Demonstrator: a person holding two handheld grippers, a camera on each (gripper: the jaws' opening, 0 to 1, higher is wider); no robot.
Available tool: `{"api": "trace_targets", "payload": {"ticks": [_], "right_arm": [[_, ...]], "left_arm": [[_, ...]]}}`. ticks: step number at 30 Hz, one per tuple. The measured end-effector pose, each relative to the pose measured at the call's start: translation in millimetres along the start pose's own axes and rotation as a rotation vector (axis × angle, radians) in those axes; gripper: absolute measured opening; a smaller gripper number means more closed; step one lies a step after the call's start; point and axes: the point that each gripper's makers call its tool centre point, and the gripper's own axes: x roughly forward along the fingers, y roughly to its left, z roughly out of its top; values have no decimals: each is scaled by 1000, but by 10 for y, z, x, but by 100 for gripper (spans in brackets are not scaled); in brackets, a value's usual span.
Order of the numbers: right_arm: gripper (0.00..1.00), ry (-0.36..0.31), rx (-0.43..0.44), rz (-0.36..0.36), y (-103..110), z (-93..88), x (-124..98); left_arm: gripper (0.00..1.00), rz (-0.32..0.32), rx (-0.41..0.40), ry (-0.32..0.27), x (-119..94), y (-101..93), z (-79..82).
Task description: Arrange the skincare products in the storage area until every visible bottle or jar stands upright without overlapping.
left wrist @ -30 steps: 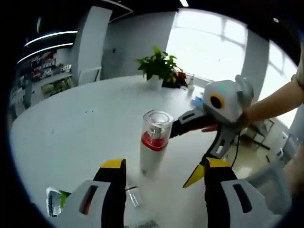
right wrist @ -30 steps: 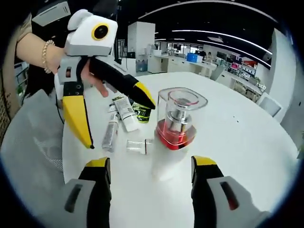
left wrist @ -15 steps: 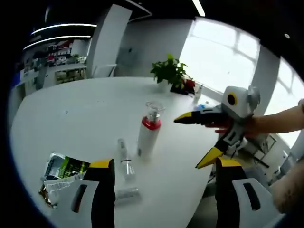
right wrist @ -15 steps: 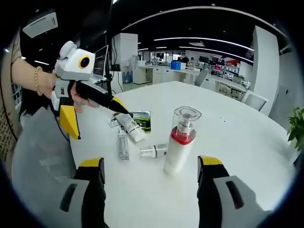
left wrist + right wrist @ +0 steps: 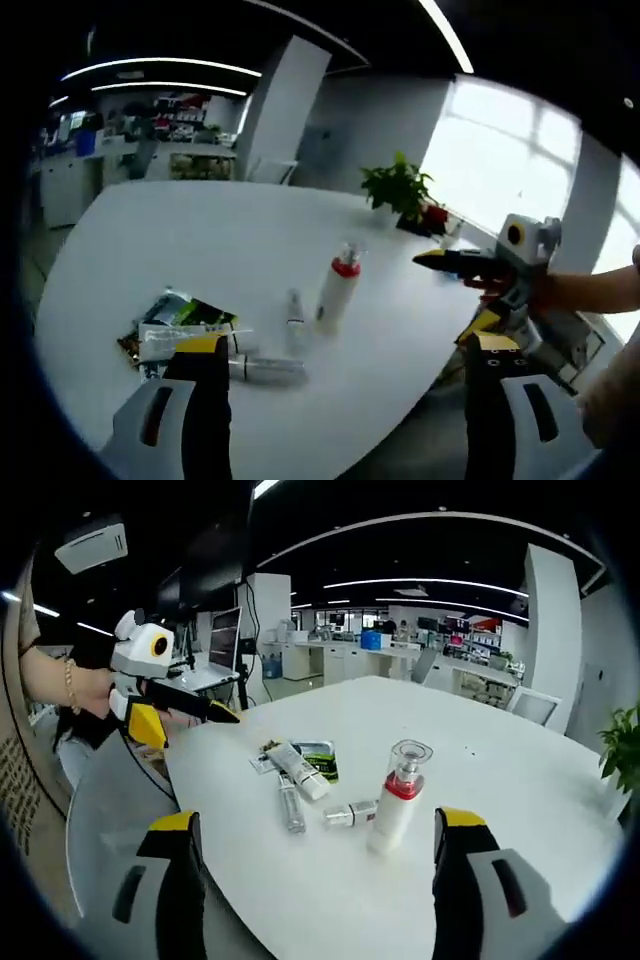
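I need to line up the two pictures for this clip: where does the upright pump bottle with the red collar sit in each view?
Left gripper view: the pump bottle stands right of centre on the white table, above and between this view's own jaws.
Right gripper view: it stands right of centre, with a small clear bottle lying at its left.
Shared landmark: the white tube lying on the green sachet.

The white round surface (image 5: 520, 810) carries one upright white pump bottle with a red collar (image 5: 398, 799), two small clear bottles lying flat (image 5: 291, 804), one white tube (image 5: 298, 768) and one green sachet (image 5: 322, 757).
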Motion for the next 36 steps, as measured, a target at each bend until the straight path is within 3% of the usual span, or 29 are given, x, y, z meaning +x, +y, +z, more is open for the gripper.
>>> {"api": "trace_targets", "payload": {"ticks": [3, 9, 12, 23, 30, 36], "right_arm": [[100, -5, 10, 18, 60, 37, -65], [100, -22, -18, 59, 168, 117, -127], [100, -38, -57, 88, 232, 212, -174], [100, -64, -85, 89, 195, 424, -297], [100, -67, -69, 84, 233, 534, -202], [100, -19, -96, 107, 292, 505, 3]], "left_arm": [[97, 84, -28, -50, -221, 9, 62], [97, 170, -47, -69, -460, 15, 37], [97, 206, -68, -116, -552, 2, 112], [97, 216, -40, -127, -522, -64, 268], [97, 215, 30, -55, -537, 5, 124], [97, 218, 41, -64, -730, 129, 61]]}}
